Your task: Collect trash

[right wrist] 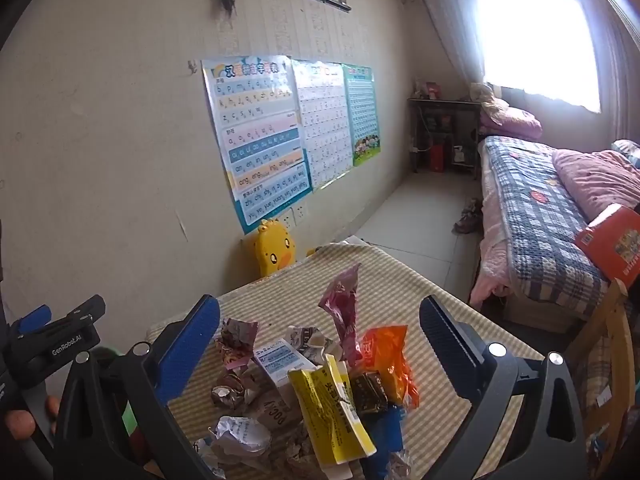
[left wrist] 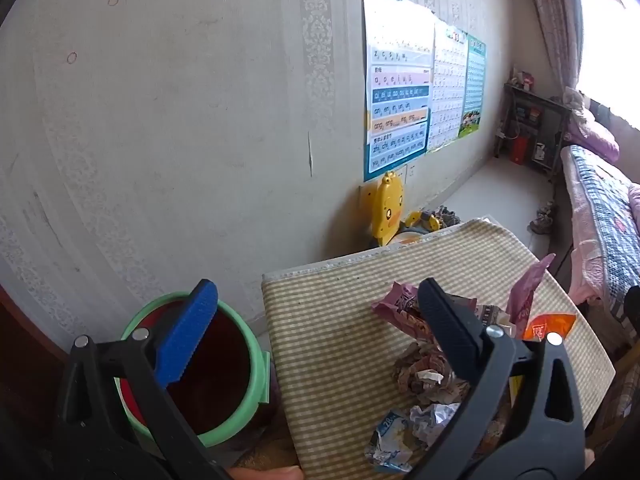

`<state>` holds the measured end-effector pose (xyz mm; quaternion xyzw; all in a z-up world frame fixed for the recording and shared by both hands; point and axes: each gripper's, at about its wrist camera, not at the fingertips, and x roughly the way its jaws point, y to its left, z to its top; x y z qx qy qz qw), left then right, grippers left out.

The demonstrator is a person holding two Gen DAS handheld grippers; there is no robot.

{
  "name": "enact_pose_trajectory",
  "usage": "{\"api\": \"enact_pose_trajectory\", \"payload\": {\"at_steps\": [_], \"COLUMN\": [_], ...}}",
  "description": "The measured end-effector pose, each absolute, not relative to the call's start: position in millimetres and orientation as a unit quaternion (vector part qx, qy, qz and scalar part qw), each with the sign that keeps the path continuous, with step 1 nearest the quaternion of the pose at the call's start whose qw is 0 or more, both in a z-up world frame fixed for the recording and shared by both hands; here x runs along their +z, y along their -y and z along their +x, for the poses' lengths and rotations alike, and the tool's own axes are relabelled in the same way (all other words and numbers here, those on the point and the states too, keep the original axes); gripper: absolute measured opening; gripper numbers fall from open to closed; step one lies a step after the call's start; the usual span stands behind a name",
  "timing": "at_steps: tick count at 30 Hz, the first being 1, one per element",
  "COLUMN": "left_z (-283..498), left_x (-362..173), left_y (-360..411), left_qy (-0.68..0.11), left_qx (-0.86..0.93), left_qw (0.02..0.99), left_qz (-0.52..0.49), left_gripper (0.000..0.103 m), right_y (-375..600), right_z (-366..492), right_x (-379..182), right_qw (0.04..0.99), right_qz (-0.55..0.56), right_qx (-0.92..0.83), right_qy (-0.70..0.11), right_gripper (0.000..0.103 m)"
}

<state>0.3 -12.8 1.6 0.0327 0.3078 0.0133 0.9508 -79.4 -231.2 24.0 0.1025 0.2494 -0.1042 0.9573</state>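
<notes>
Trash pile (right wrist: 320, 392) on desk (right wrist: 400, 280) at 12 o'clock between my right gripper (right wrist: 320, 336) jaws, spread wide, empty; left gripper (left wrist: 316, 320) likewise, bin (left wrist: 192, 368) at 10 o'clock.

— Inspector, what did the left wrist view record?

— The left gripper (left wrist: 316, 332) stood with its jaws wide apart, nothing between them. The blue pad (left wrist: 188, 336) hung over a green-rimmed bin (left wrist: 256, 364), which stood on the floor against the wall, just beside the table.

— And the table?

— A table with a striped cloth (left wrist: 336, 320) carried a heap of crumpled wrappers (left wrist: 424, 376): a pink packet (left wrist: 528, 292) upright, an orange one (left wrist: 554, 326) beside it, and a white-and-blue wrapper (left wrist: 390, 440) nearest the camera. The black finger (left wrist: 452, 328) overlapped the heap; contact could not be determined.

— Beyond it?

— A yellow duck chair (left wrist: 386, 212) under wall charts (left wrist: 400, 96), and a bed (left wrist: 600, 216) at right.
</notes>
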Motion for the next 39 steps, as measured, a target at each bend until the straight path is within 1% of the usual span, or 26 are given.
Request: {"api": "enact_pose_trajectory", "payload": {"at_steps": [4,10,18,21,23,25,29,34,37,39], "left_z": [4.1,4.0,18.6,30.0,43.0,47.5,36.5,12.4,3.6,-3.9], "left_x": [2.1,6.4,-23.3,-19.1,-8.7,2.9,6.7,-12.9,-9.9,-3.6], "left_y": [26.3,49.7,80.4,88.2,95.8,103.4,101.0,72.8,48.0,35.8], "left_qy": [-0.302,-0.290,-0.301,-0.291,-0.316,-0.332,-0.322,-0.299,-0.335,-0.333], "left_qx": [0.044,0.060,0.022,0.028,0.019,-0.006,-0.046,-0.083,-0.075,-0.065], "left_qw": [0.950,0.954,0.950,0.950,0.942,0.939,0.942,0.948,0.936,0.936], "left_qz": [0.059,0.055,0.081,0.111,0.110,0.093,0.083,0.071,0.079,0.093], "left_gripper": [0.098,0.098,0.098,0.098,0.098,0.098,0.098,0.098,0.098,0.098], "right_y": [246.3,253.7,266.6,270.1,271.3,272.5,273.3,246.5,234.6,231.0], "right_z": [-68.2,-54.9,-44.1,-24.0,-8.4,-1.8,-2.9,-31.2,-48.3,-66.9], "right_x": [13.4,-1.1,-23.9,-18.7,-8.1,2.4,16.5,17.9,26.5,36.6], "right_qw": [0.960,0.959,0.946,0.945,0.937,0.934,0.930,0.950,0.942,0.942], "right_qz": [0.116,0.094,0.127,0.101,0.077,0.070,0.104,0.087,0.107,0.147], "right_qx": [-0.061,-0.034,-0.034,-0.021,-0.018,-0.025,-0.065,-0.069,-0.091,-0.073], "right_qy": [-0.249,-0.267,-0.298,-0.310,-0.340,-0.349,-0.347,-0.290,-0.306,-0.294], "right_gripper": [0.096,0.096,0.096,0.096,0.096,0.096,0.096,0.096,0.096,0.096]}}
